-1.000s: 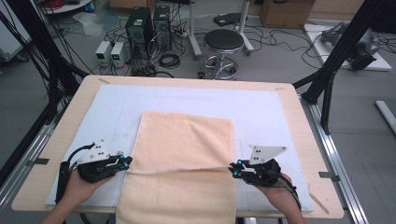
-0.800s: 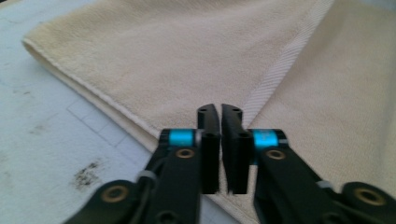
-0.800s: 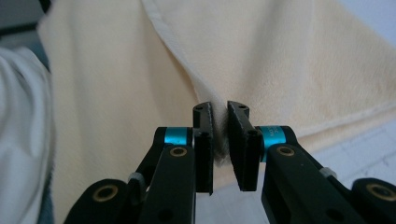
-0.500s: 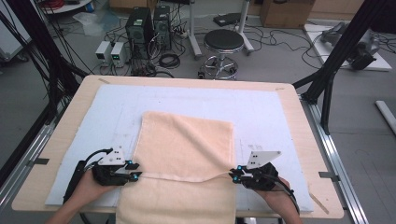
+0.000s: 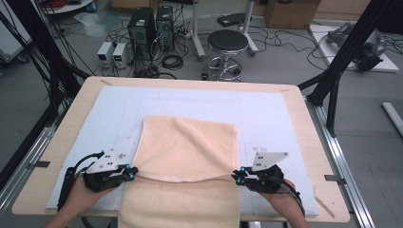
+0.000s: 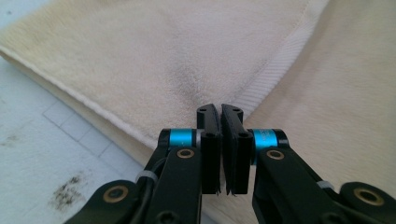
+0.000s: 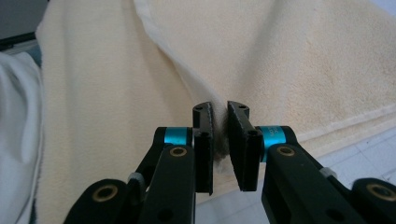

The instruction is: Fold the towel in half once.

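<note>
Towel (image 5: pixel 185 156) lies mid-bench, near end hanging off. Left gripper (image 5: pixel 127 173) and right gripper (image 5: pixel 236 177) each have jaws clamped on a corner of the folded-over edge; edge runs crosswise between them.

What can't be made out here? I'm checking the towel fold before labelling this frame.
- High view: the towel's near end is cut off by the bottom edge, so its full length is unknown.
- Left gripper view: the jaws are shut, but whether cloth is pinched between them is hidden by the pads.
- Right gripper view: how many layers it grips is hidden between the pads.
- High view: both grips too small to judge.
</note>
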The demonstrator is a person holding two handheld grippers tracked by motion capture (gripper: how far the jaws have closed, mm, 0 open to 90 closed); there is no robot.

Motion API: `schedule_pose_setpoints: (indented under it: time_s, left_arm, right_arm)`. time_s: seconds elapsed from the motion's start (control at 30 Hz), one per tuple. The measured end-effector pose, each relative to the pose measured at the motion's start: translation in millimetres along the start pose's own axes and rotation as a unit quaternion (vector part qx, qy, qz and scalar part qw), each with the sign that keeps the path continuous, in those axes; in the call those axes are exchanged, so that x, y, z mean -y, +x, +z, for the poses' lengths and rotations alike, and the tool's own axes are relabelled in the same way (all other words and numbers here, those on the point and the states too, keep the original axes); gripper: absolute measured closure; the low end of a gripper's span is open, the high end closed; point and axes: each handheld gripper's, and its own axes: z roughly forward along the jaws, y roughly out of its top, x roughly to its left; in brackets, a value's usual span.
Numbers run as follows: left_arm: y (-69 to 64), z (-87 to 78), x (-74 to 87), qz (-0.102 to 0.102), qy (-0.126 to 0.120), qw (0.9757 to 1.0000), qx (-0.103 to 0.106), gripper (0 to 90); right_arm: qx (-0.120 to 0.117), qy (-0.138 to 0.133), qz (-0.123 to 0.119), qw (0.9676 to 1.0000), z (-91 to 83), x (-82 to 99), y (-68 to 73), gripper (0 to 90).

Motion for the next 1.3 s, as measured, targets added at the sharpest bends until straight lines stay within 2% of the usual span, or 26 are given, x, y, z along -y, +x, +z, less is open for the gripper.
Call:
schedule_pose_setpoints:
  time_s: [0.13, 0.27, 0.33, 0.37, 0.4, 0.43, 0.47, 0.53, 0.6, 0.67, 0.73, 0.87, 0.97, 1.0, 1.03, 1.07, 1.13, 1.23, 1.27, 1.3]
  left_arm:
    - [-20.6, -27.4, 4.8, 0.002, -0.013, 0.9999, 0.005, 86.0]
    - [-46.6, -45.8, 13.3, 0.007, -0.01, 0.9998, 0.015, 86.1]
    - [-57.7, -52.5, 19.7, 0.006, -0.007, 0.9996, 0.028, 86.0]
    - [-61.5, -54.5, 22.7, 0.004, -0.006, 0.9994, 0.034, 85.9]
    - [-63.5, -55.4, 24.9, 0.003, -0.006, 0.9993, 0.037, 84.7]
    - [-63.7, -55.1, 25.8, 0.0, -0.009, 0.9994, 0.035, 79.7]
    - [-61.0, -54.1, 25.5, -0.003, -0.01, 0.9994, 0.032, 72.2]
    - [-51.8, -49.7, 22.2, -0.006, -0.017, 0.9995, 0.026, 69.6]
    - [-38.9, -41.2, 14.9, -0.008, -0.022, 0.9997, 0.008, 65.3]
    - [-27.8, -33.4, 8.4, -0.01, -0.024, 0.9997, 0.0, 60.1]
    - [-13.2, -22.5, 0.9, -0.02, -0.032, 0.9992, -0.012, 57.4]
    - [12.1, -3.6, -11.5, -0.041, -0.031, 0.998, -0.037, 50.3]
    - [33.8, 11.7, -20.9, -0.054, -0.034, 0.9965, -0.054, 49.8]
    - [40.9, 17.3, -23.5, -0.052, -0.036, 0.996, -0.063, 49.9]
    - [48.0, 22.7, -25.8, -0.058, -0.034, 0.995, -0.074, 49.9]
    - [55.3, 28.8, -28.2, -0.068, -0.03, 0.9943, -0.076, 49.3]
    - [68.1, 40.4, -32.5, -0.074, -0.024, 0.9928, -0.091, 48.9]
    - [88.0, 55.5, -35.8, -0.105, -0.031, 0.9894, -0.094, 48.5]
    - [95.3, 60.1, -35.7, -0.113, -0.022, 0.9886, -0.098, 48.5]
    - [101.7, 64.8, -34.8, -0.125, -0.016, 0.9861, -0.108, 48.5]
  right_arm:
    - [-0.006, -0.008, -0.017, 0.9998, -12.6, -3.9, 17.6, 81.0]
    - [-0.021, -0.01, -0.033, 0.9992, -22.6, -6.1, 40.5, 81.1]
    - [-0.035, -0.008, -0.037, 0.9987, -26.1, -5.2, 51.8, 80.9]
    - [-0.039, -0.008, -0.039, 0.9984, -27.3, -4.5, 56.2, 79.5]
    - [-0.046, -0.01, -0.04, 0.9981, -28.2, -3.6, 59.2, 74.1]
    - [-0.054, -0.011, -0.037, 0.9978, -28.5, -3.4, 60.4, 68.8]
    - [-0.056, -0.011, -0.036, 0.9977, -28.9, -3.4, 59.8, 66.6]
    - [-0.051, -0.012, -0.037, 0.9979, -28.1, -4.2, 54.7, 61.9]
    - [-0.046, -0.011, -0.03, 0.9984, -25.5, -6.4, 45.3, 59.0]
    - [-0.027, -0.009, -0.025, 0.9993, -21.4, -9.9, 34.6, 55.9]
    - [-0.008, -0.004, -0.01, 0.9999, -16.4, -14.5, 19.8, 52.0]
    - [0.028, 0.001, 0.006, 0.9996, -7.2, -21.5, -10.1, 49.1]
    - [0.054, 0.0, 0.018, 0.9984, 1.6, -26.5, -34.9, 46.1]
    - [0.066, 0.0, 0.02, 0.9977, 4.9, -27.5, -42.1, 45.7]
    - [0.074, 0.006, 0.022, 0.997, 8.7, -28.8, -48.6, 44.7]
    - [0.081, 0.012, 0.022, 0.9964, 12.2, -29.7, -54.7, 44.2]
    - [0.088, 0.016, 0.028, 0.9956, 18.6, -31.8, -65.6, 43.0]
    - [0.096, 0.015, 0.031, 0.9947, 26.2, -34.3, -81.5, 41.4]
    - [0.099, 0.013, 0.036, 0.9944, 28.7, -34.5, -86.4, 40.7]
    - [0.098, 0.013, 0.037, 0.9944, 31.3, -34.5, -91.7, 40.3]
